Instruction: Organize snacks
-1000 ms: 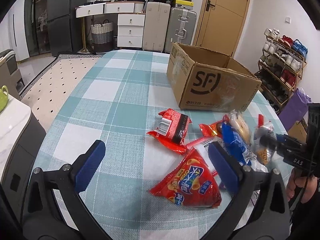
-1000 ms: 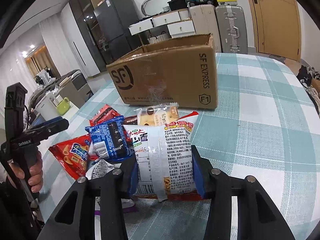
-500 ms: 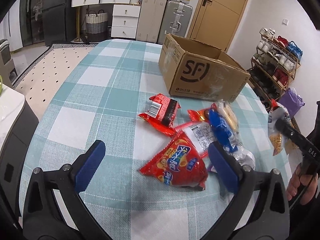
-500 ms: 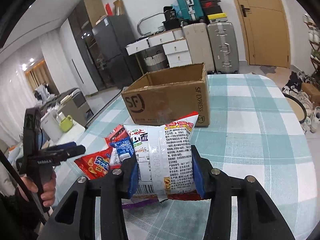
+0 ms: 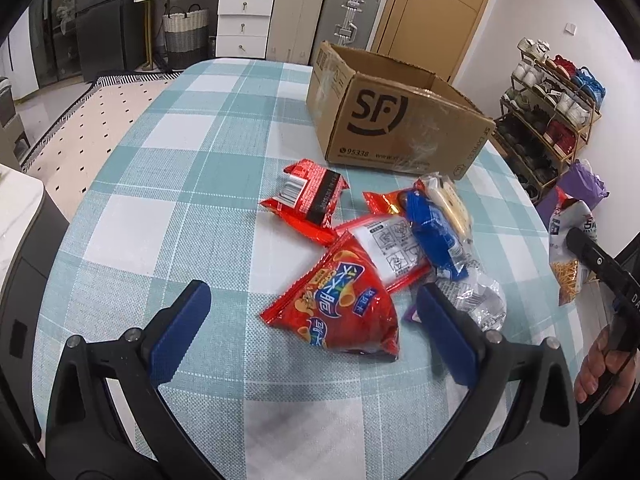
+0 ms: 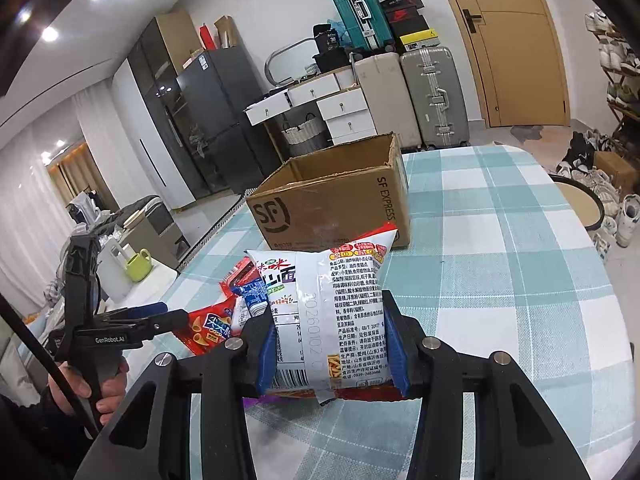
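Two blue-padded claws are at work over a desk [image 5: 168,128] covered in a teal-and-white checked cloth. The right claw [image 6: 332,340] pinches a white-and-red noodle-snack bag with printed text [image 6: 324,304] between its pads, gripping the bag's lower half and holding it upright, clear of the cloth; in the left wrist view the same bag shows at the far right edge [image 5: 570,248], apart from the other packets. The left claw [image 5: 312,324] is spread wide and holds nothing, its pads straddling a red triangular crisp packet with blue lettering [image 5: 340,304] that lies flat on the desk. Just beyond that packet sits a loose heap of snacks: a red-edged white sachet [image 5: 390,248] partly under the crisp packet, a blue biscuit packet [image 5: 434,236] lying across it, a clear wrapper with pale biscuits [image 5: 448,200] touching the blue one, and a crinkled silver wrapper [image 5: 476,300] beside the left claw's right pad. A red-and-black snack packet [image 5: 310,200] lies a little to the left of the heap, apart from it. Farther back stands an open brown cardboard box marked SF [image 5: 396,120], upright with its flaps up; what it holds cannot be seen.
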`<state>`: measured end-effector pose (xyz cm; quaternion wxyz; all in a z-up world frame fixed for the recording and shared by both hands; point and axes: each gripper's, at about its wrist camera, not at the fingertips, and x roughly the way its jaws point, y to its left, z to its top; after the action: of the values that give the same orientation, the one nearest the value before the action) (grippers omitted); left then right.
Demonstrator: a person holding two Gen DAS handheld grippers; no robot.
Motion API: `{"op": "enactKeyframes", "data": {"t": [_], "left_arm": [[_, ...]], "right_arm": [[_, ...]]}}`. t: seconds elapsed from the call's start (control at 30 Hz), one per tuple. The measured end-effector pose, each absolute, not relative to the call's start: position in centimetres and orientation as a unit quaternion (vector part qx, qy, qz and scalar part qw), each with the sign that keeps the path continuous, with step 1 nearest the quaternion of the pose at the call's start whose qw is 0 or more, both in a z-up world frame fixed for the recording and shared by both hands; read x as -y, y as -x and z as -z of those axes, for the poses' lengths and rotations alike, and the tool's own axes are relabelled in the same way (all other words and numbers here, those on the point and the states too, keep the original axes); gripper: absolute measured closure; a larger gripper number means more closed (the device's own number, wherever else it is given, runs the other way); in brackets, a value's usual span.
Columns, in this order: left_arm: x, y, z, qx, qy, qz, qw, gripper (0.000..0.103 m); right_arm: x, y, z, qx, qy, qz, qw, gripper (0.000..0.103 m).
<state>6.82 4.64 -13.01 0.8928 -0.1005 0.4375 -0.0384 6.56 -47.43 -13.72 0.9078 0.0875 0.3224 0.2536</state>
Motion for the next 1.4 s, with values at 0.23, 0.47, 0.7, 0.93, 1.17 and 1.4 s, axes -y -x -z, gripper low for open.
{"op": "enactKeyframes", "data": {"t": [0.23,0.47,0.7,0.93,1.17,1.4], "left_arm": [[-4.5,-8.2,14.9,-0.465,0.112,0.043,0.877,0.0],[-4.4,-9.6,16.4,-0.48,0.117,0.043,0.868,0.0],[-4.6,-10.7,17.3,-0.481,0.121,0.053,0.867,0.004],[-4.0,-10.7,17.1,-0.476,0.095,0.06,0.872,0.035],[-3.9,-9.6,16.5,-0.466,0.094,0.079,0.876,0.055],[-4.4,-8.4,16.0,-0.461,0.109,0.091,0.876,0.059]], "right_arm": [[47.4,-6.4,14.3,-0.322,-0.09,-0.265,0.904,0.058],[47.6,-7.3,15.7,-0.337,-0.102,-0.267,0.897,0.058],[47.8,-8.1,16.9,-0.348,-0.11,-0.265,0.892,0.058],[47.5,-8.5,17.4,-0.355,-0.111,-0.265,0.89,0.058],[46.9,-7.8,16.9,-0.348,-0.106,-0.268,0.892,0.058],[46.3,-6.5,15.6,-0.335,-0.099,-0.272,0.897,0.058]]}}
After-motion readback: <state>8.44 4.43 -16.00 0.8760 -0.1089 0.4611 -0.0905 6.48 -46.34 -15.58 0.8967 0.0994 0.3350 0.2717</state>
